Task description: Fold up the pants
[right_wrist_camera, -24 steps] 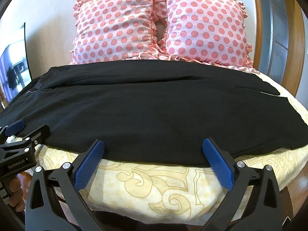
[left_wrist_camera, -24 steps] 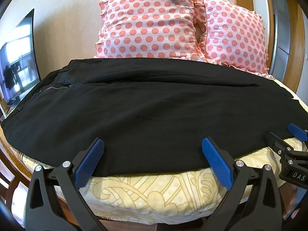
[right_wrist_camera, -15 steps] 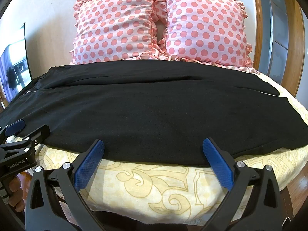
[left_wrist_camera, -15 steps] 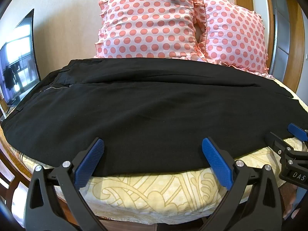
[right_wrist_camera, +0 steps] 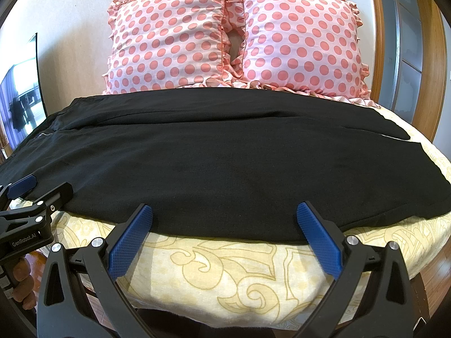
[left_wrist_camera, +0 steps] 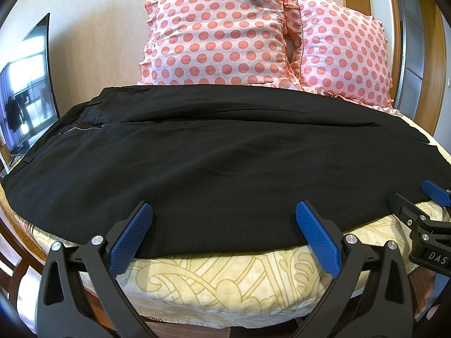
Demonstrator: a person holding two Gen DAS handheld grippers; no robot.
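Pants lie crosswise just ahead – waist left, nearer the left hand-held gripper – both hand-held grippers wide open, empty, right hand-held gripper by the hems.

Beige wall — bed, polka-dot pillows

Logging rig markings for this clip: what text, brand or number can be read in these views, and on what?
"GenRobot.AI": on the left claw's black body, seen in the right wrist view.
"DAS": on the right claw's body in the left wrist view; cut off at the frame edge.
Nothing readable on the pants, pillows or screen.
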